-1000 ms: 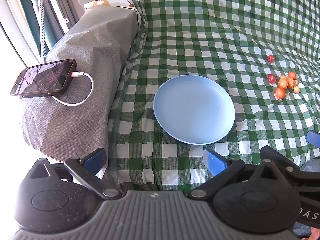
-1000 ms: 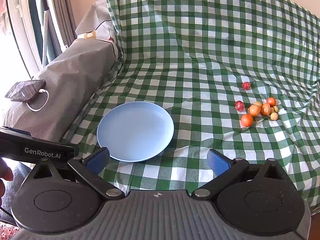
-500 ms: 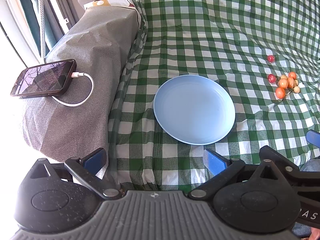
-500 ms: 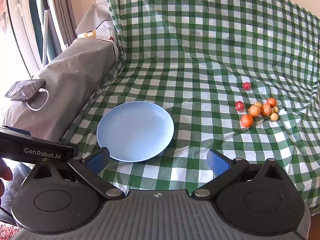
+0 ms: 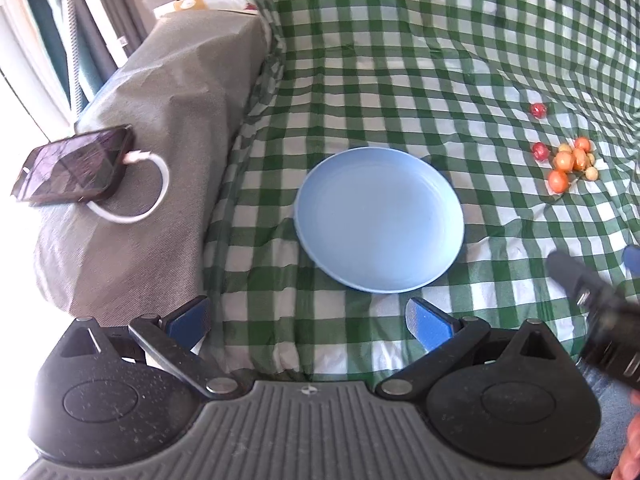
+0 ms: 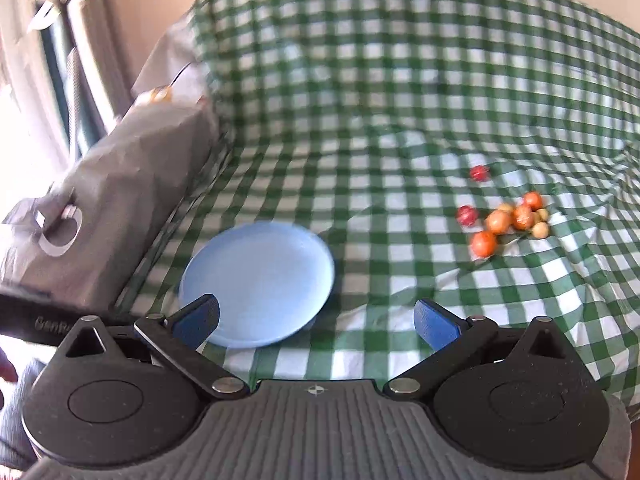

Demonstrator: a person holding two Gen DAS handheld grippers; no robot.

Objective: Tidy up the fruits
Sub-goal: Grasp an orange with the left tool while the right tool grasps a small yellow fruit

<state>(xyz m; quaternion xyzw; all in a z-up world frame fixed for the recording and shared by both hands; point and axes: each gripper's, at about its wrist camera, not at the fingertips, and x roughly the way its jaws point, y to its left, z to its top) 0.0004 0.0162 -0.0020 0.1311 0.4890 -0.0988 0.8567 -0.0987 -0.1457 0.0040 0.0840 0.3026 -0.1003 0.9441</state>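
Note:
An empty light blue plate [image 5: 380, 220] lies on the green checked cloth; it also shows in the right wrist view [image 6: 260, 280]. A cluster of small orange, red and pale fruits [image 5: 568, 162] lies to the plate's right, with one red fruit [image 5: 539, 110] apart behind it. In the right wrist view the cluster [image 6: 504, 222] is ahead and to the right. My left gripper [image 5: 308, 316] is open and empty, near the plate's front edge. My right gripper [image 6: 316, 316] is open and empty, over the plate's front right edge; its body shows blurred in the left wrist view [image 5: 592, 312].
A grey covered armrest [image 5: 152, 128] stands at the left with a phone [image 5: 72, 166] on a white charging cable [image 5: 132, 200]. The checked cloth [image 5: 400, 60] rises up the backrest behind. Curtains [image 5: 80, 12] hang at far left.
My right gripper has moved forward and to the right, toward the fruits; its view is blurred with motion. The left gripper has barely moved. Plate and fruits lie as before.

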